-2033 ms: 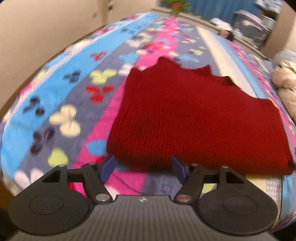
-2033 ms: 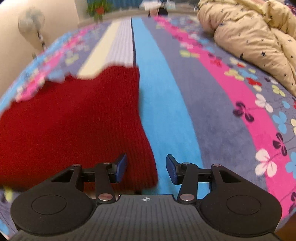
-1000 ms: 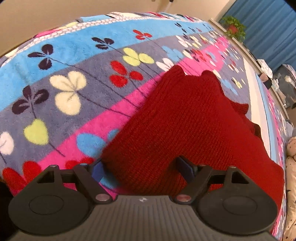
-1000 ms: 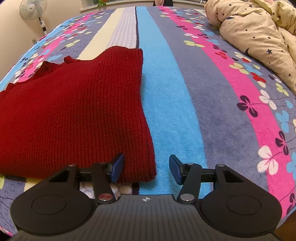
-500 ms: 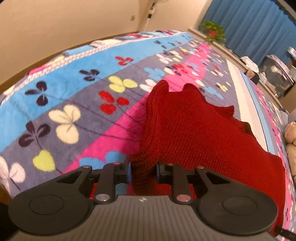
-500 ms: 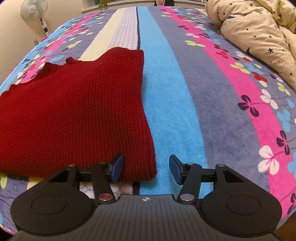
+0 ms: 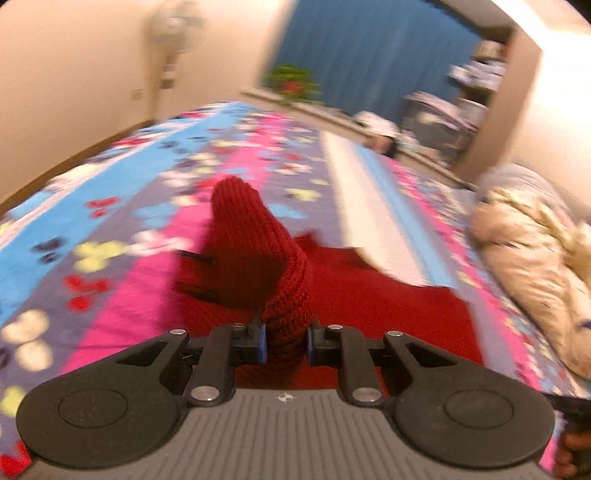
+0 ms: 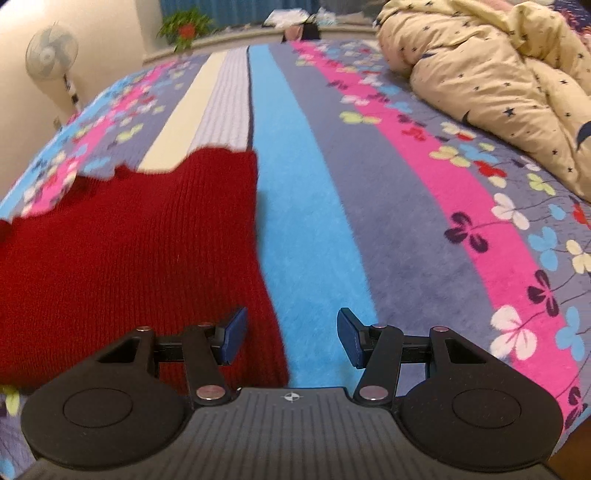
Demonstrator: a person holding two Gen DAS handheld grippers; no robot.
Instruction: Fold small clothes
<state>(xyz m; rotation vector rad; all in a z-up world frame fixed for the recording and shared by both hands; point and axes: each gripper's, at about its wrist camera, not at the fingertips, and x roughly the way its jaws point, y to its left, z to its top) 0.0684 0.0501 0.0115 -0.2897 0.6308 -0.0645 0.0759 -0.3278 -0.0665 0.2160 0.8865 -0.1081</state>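
Note:
A dark red knitted sweater (image 8: 129, 258) lies flat on the flowered bed blanket (image 8: 369, 221). In the left wrist view my left gripper (image 7: 284, 341) has its jaws closing, with both pads pressing on a bunched corner of the sweater (image 7: 251, 251), which stands up in a ridge above the rest of the cloth. My right gripper (image 8: 291, 338) hangs open over the sweater's near right corner. Its left finger is above the knit and its right finger above the blue stripe; neither pad touches the cloth.
A beige star-print quilt (image 8: 498, 92) is piled at the bed's right side, also blurred in the left wrist view as the quilt (image 7: 535, 258). A standing fan (image 8: 51, 51) and a potted plant (image 8: 184, 26) are beyond the bed's far edge, before blue curtains.
My left gripper closed on the sweater's near left corner and rose with it, pulling the cloth up off the blanket. The right gripper has stayed where it was, still open.

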